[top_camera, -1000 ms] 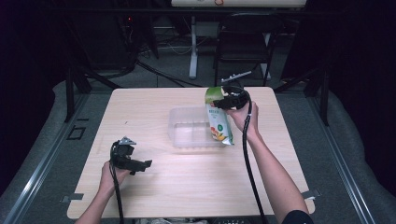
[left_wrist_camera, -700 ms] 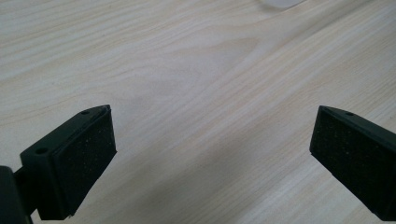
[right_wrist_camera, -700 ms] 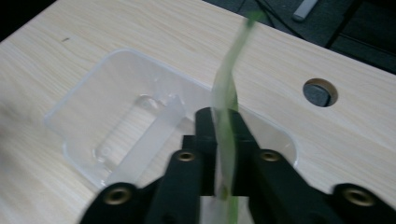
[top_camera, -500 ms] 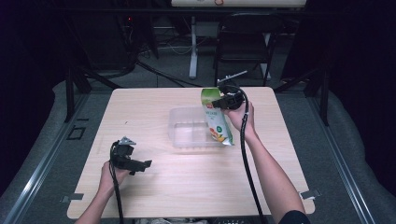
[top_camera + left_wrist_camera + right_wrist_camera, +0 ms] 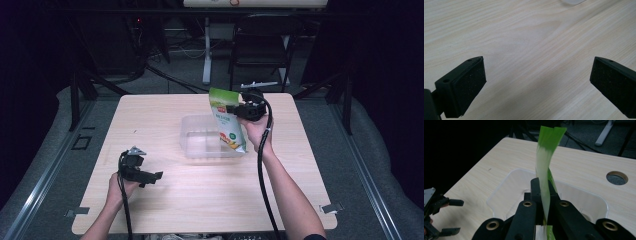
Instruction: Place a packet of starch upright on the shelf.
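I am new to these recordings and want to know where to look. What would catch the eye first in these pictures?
First, the green and white printed snack bag, pinched near its top by the right gripper and hanging over the clear plastic tray at the middle of the light wooden table. Next, the left gripper near the table's front left, with its jaws wide apart and nothing between them.

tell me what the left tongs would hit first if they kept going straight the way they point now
Most likely the bare wooden table: the left tongs are open and angled down at it, with nothing between the pads. The clear plastic tray lies farther along near the frame's top edge, though depth is hard to judge.
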Tool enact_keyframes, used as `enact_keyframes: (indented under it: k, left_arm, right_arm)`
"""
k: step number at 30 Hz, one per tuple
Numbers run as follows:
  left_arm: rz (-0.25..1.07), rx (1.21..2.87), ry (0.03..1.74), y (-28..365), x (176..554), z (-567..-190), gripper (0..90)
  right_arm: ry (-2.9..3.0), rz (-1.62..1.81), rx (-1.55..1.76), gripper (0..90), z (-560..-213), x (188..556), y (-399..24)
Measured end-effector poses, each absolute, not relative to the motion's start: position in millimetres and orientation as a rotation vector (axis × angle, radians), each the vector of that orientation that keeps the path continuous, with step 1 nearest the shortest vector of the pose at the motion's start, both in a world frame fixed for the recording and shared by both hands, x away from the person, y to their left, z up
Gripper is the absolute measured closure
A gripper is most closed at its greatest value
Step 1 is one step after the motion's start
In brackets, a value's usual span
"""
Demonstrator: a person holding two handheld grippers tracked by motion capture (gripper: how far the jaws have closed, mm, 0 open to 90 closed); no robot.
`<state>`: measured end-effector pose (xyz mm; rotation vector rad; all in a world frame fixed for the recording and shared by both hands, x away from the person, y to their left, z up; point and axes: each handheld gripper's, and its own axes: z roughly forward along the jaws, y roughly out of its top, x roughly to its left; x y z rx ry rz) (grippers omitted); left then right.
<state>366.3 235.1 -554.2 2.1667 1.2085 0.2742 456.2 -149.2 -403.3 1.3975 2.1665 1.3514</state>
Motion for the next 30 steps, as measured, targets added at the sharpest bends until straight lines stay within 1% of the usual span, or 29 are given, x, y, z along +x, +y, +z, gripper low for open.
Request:
enact_keyframes:
  k: [6, 8, 9, 10, 12, 16, 17, 18, 21, 27, 30]
  left_arm:
    - [0.265, 2.162, 1.217, 236, 366, -554, 0.3]
    - [0.266, 2.164, 1.214, 237, 366, -554, 0.3]
    - [0.266, 2.164, 1.214, 237, 366, -554, 0.3]
    - [0.266, 2.163, 1.215, 237, 366, -554, 0.3]
    - [0.269, 2.167, 1.214, 237, 366, -554, 0.3]
    - [0.267, 2.166, 1.216, 236, 366, -554, 0.3]
    - [0.267, 2.166, 1.216, 236, 366, -554, 0.3]
    - [0.273, 2.164, 1.217, 236, 366, -554, 0.3]
    - [0.272, 2.165, 1.21, 235, 366, -554, 0.3]
    - [0.269, 2.167, 1.216, 235, 366, -555, 0.3]
    - [0.263, 2.175, 1.209, 234, 366, -554, 0.3]
  right_arm:
    - [2.068, 1.374, 1.361, 90.0, -412, 455, -149]
    - [2.062, 1.355, 1.374, 90.0, -427, 457, -149]
    - [2.062, 1.355, 1.374, 90.0, -427, 457, -149]
    - [2.08, 1.325, 1.364, 90.0, -437, 458, -149]
    - [2.066, 1.34, 1.364, 90.0, -439, 458, -150]
    - [2.152, 1.263, 1.34, 81.3, -436, 461, -148]
    - [2.152, 1.263, 1.34, 81.3, -436, 461, -148]
    - [2.186, 1.252, 1.336, 74.6, -433, 463, -147]
    - [2.254, 1.228, 1.324, 63.9, -430, 468, -147]
    - [2.346, 1.144, 1.266, 53.6, -416, 478, -144]
    - [2.375, 1.033, 1.212, 52.7, -407, 483, -138]
